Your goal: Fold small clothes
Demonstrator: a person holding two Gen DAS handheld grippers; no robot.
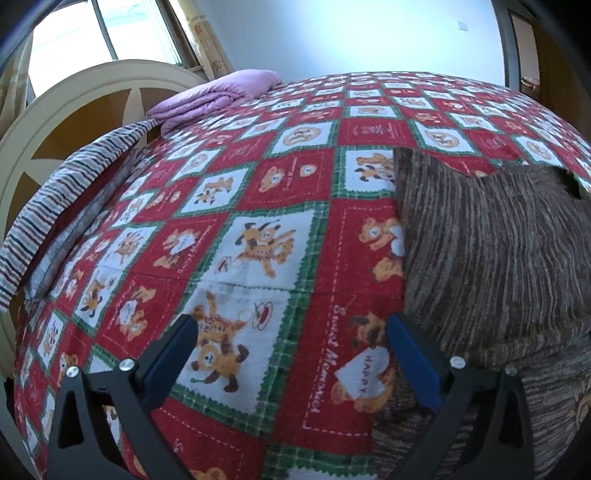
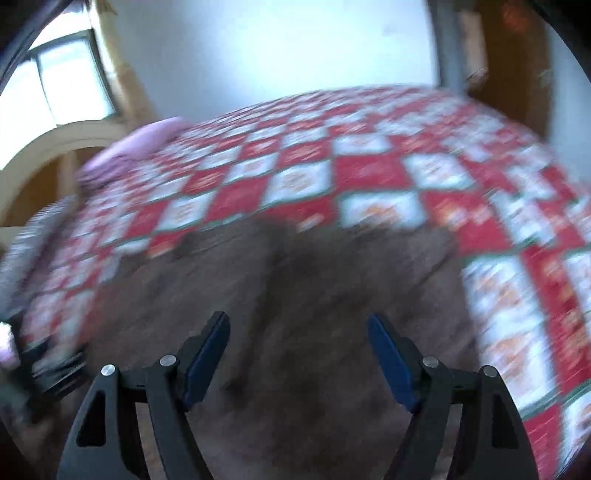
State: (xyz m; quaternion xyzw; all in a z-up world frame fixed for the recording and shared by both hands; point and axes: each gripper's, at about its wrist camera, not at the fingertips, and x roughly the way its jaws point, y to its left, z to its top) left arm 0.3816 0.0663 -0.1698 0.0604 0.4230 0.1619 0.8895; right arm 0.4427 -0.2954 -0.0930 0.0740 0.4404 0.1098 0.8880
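Observation:
A brown ribbed garment (image 1: 491, 251) lies flat on the bed's red, white and green patchwork cover (image 1: 258, 206), at the right in the left wrist view. My left gripper (image 1: 291, 328) stands open over the cover, its right finger (image 1: 413, 365) at the garment's left edge, nothing between the pads. The right wrist view is blurred by motion. There the same brown garment (image 2: 295, 288) fills the lower middle, and my right gripper (image 2: 297, 325) hangs open above it with nothing held.
A folded pink blanket (image 1: 218, 96) and a striped cloth (image 1: 62, 192) lie at the head of the bed by the cream headboard (image 1: 74, 96). A window (image 1: 103, 33) is behind it. Part of a dark gripper (image 2: 48, 369) shows at the left edge of the right wrist view.

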